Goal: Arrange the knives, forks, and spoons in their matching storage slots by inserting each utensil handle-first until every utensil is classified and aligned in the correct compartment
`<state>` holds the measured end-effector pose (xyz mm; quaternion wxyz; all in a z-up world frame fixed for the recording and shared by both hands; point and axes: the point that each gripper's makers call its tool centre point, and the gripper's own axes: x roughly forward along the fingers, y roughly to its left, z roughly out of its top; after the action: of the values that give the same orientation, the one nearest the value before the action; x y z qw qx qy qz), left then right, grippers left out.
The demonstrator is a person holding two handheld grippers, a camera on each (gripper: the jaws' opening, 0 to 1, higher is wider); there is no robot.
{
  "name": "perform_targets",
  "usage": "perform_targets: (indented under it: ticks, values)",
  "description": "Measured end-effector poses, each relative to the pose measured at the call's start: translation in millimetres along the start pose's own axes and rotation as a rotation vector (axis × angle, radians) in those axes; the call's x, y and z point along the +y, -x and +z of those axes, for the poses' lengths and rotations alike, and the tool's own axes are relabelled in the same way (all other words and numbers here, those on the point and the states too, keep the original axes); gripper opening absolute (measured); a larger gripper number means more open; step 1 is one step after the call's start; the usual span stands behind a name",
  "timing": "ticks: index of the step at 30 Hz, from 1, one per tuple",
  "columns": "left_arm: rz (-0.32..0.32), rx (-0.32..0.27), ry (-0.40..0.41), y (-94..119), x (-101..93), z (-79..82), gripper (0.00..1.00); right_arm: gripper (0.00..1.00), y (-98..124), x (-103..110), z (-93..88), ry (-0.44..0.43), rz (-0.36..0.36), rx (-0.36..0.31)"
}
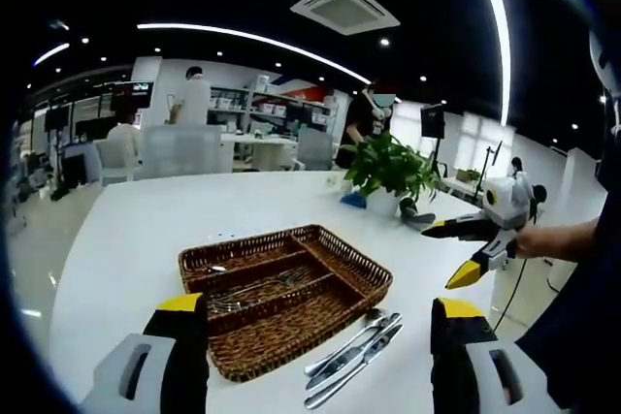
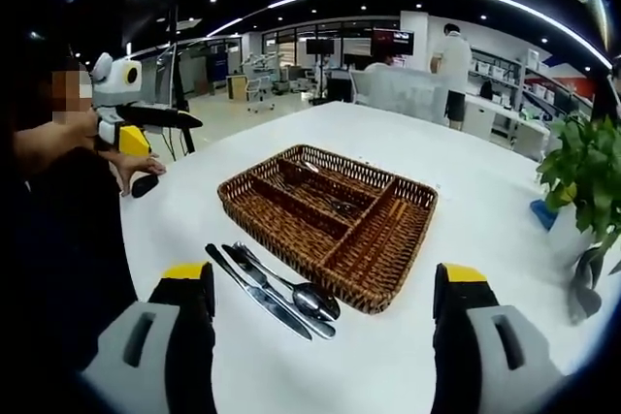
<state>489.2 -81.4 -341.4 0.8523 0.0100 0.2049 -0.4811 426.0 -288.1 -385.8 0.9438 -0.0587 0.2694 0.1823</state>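
In the left gripper view, the left gripper [image 1: 318,336] rose from the bottom edge with its yellow-tipped jaws spread wide and nothing held between them. Just above the jaws, at the lower centre of the frame, sat the wicker cutlery tray [image 1: 359,264] on the white table [image 1: 126,230], with a few forks [image 1: 254,290] lying in its middle slot and what looked like a utensil or two in the far slot, too small to make out. Just beside the tray's near right corner, a small group of loose utensils [image 1: 351,356] lay on the tabletop between the jaws. At the right of the frame the right gripper [image 1: 464,251] hung above the table in a person's hand [image 1: 534,239], its jaws parted and holding nothing. A potted plant [image 1: 390,167] stood farther back, right of centre. In the right gripper view, the right gripper [image 2: 325,312] came up from the bottom edge with its jaws wide apart and empty. The tray [image 2: 374,264] lay at the centre of the frame, and the loose utensils [image 2: 277,298], a knife and a spoon among them, rested on the table [image 2: 485,210] touching or just short of the tray's near edge, at lower centre. At the upper left the left gripper [image 2: 160,121] was in the person's hand, its jaws seen too edge-on to tell how far apart they stood. The plant [image 2: 587,181] filled the right edge.
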Motion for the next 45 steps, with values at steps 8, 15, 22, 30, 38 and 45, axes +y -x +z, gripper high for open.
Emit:
perform_targets:
  ticks: [8, 15, 22, 30, 38, 45]
  values:
    - [-0.002, -0.004, 0.010, -0.1, 1.1, -0.4, 1.00, 0.93, -1.5, -4.5, 1.6, 0.026, -0.009, 0.003]
    - [0.005, 0.005, 0.007, 3.8, 6.0, -1.5, 1.00, 0.89, -3.9, -5.2, 5.5, 0.040, -0.011, -0.009]
    - [0.017, 0.006, 0.000, 8.3, 11.9, -4.5, 1.00, 0.89, -13.3, -7.2, 3.0, 0.037, -0.007, 0.012]
    - [0.025, 0.004, -0.004, 7.5, 15.2, -8.4, 1.00, 0.84, -16.8, -5.6, -2.4, 0.050, -0.001, 0.027]
    - [0.021, -0.011, -0.023, 7.5, 16.9, -4.1, 1.00, 0.72, -25.7, -3.4, -12.5, 0.066, 0.021, 0.027]
    - [0.040, -0.006, -0.030, 15.6, 21.3, -7.1, 1.00, 0.66, -37.2, 1.7, -25.4, 0.112, 0.045, 0.071]
